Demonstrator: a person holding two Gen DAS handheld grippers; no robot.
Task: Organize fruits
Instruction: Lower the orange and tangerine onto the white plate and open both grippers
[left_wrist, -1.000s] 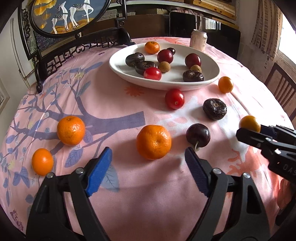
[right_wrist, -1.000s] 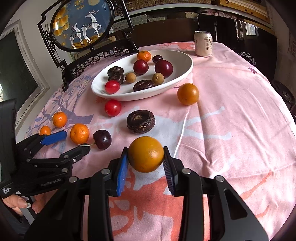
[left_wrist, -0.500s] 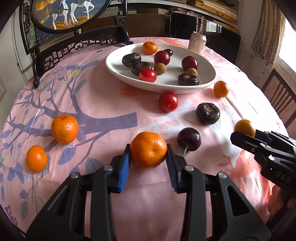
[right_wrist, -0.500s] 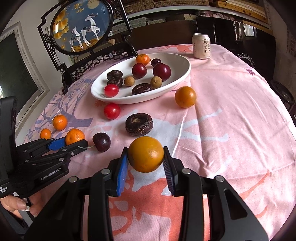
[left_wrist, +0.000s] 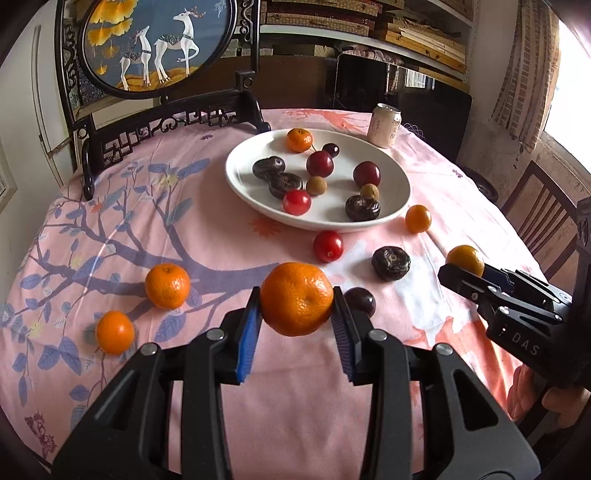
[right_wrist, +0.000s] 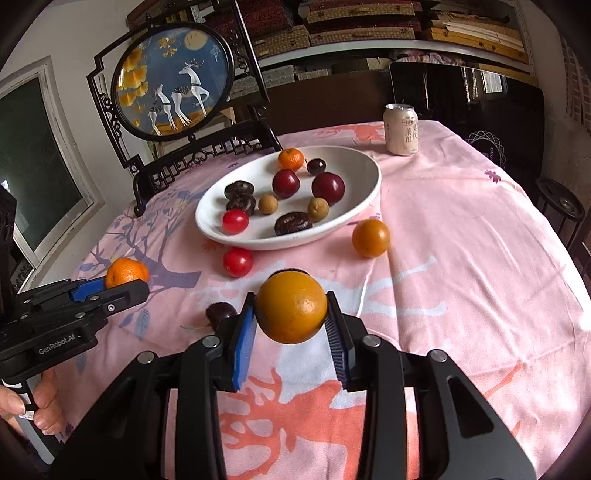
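Note:
My left gripper (left_wrist: 296, 314) is shut on a mandarin (left_wrist: 296, 298) and holds it above the pink tablecloth. My right gripper (right_wrist: 290, 321) is shut on a smooth orange (right_wrist: 290, 305), also lifted. A white oval plate (left_wrist: 399, 184) (right_wrist: 369, 173) at the back holds several fruits: plums, dark wrinkled fruits, a tomato, longans and a mandarin. Loose on the cloth lie two mandarins (left_wrist: 167, 285) (left_wrist: 115, 332), a tomato (left_wrist: 328, 246), a dark wrinkled fruit (left_wrist: 390, 263), a dark plum (left_wrist: 361, 301) and an orange (left_wrist: 418, 218).
A drink can (right_wrist: 401, 129) stands behind the plate. A black carved stand with a round deer picture (left_wrist: 159, 40) stands at the table's back left. A wooden chair (left_wrist: 543, 206) is to the right of the table.
My left gripper closed on the mandarin and lifted it off the cloth. My right gripper rose with its orange still held.

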